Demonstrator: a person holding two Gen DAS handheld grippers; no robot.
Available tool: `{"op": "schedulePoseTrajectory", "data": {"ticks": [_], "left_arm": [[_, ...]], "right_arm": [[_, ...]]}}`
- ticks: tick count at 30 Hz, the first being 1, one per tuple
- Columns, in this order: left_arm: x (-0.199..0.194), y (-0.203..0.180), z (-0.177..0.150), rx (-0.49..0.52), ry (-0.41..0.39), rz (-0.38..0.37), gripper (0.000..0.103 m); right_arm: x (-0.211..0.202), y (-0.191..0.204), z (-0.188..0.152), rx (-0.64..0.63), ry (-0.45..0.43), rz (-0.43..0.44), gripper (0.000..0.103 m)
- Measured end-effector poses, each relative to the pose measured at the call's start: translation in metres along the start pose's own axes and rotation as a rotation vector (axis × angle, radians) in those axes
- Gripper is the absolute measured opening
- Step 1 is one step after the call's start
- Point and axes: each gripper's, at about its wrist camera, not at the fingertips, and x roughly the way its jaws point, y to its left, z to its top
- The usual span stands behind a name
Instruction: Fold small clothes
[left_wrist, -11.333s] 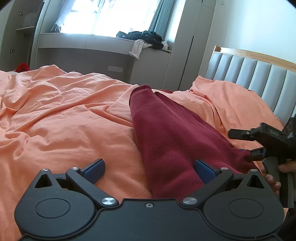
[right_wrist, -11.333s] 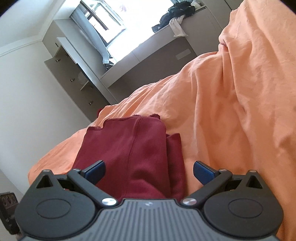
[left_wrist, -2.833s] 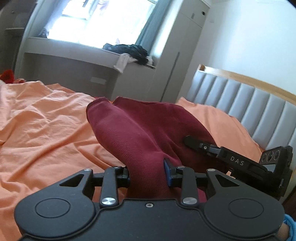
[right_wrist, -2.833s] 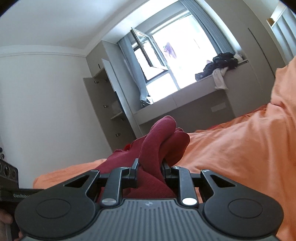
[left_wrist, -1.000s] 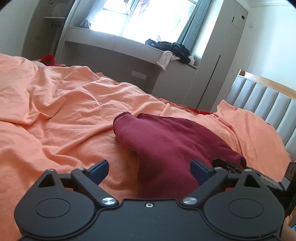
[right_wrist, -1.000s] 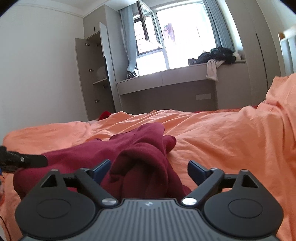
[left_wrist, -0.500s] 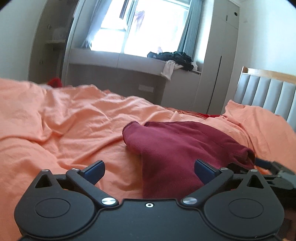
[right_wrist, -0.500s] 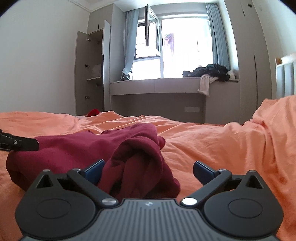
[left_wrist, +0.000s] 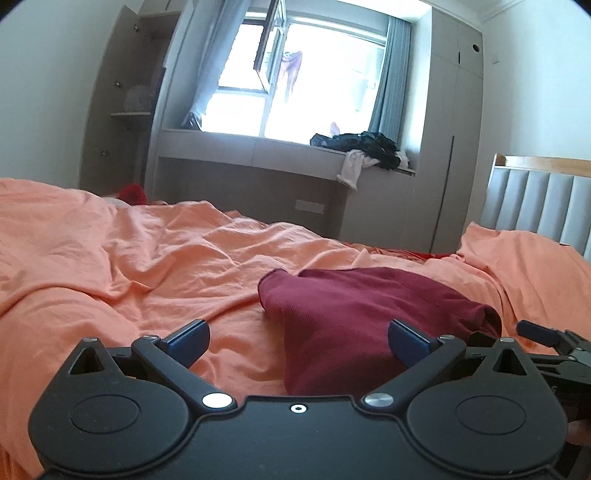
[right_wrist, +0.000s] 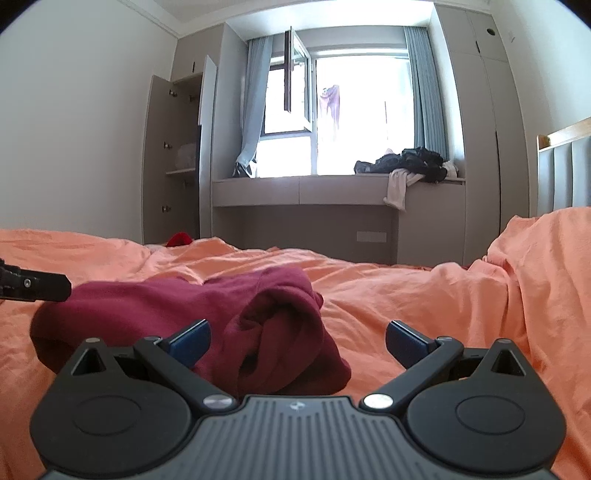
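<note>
While both grippers gape empty | maroon garment (left_wrist: 354, 314) folded on orange bedding (left_wrist: 147, 266)

Rumpled orange bedsheet (left_wrist: 155, 266), dark clothes pile (right_wrist: 406, 162) on the window ledge (right_wrist: 295, 188), grey headboard (left_wrist: 535, 199).

A home bedroom: bed (left_wrist: 110, 266), padded headboard (left_wrist: 535, 206), wardrobe (right_wrist: 173, 158).
</note>
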Motion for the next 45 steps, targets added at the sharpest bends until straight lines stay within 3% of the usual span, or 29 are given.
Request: {"op": "schedulePoseTrajectory", "data": {"ticks": [17,26,34,45], "left_arm": [[-0.079,-0.027,0.003,0.036,-0.126,0.084,0.103],[-0.118,-0.03,-0.006,0.014,-0.165,0.075,0.103],[-0.14,-0.024,-0.027,0.026,-0.152,0.079,0.103],[-0.152,-0.015,-0.057,0.076,-0.14,0.084,0.103]], "right_arm": [[-0.088,-0.009,0.008,0.032,-0.202,-0.036,0.103],[-0.141,0.009,-0.002,0.022,-0.308,-0.05,0.103],[-0.168,0.012,-0.014,0.044,-0.318,-0.075,0.103],[-0.188,0.021,-0.034,0.051,-0.248,-0.095,0.103]]}}
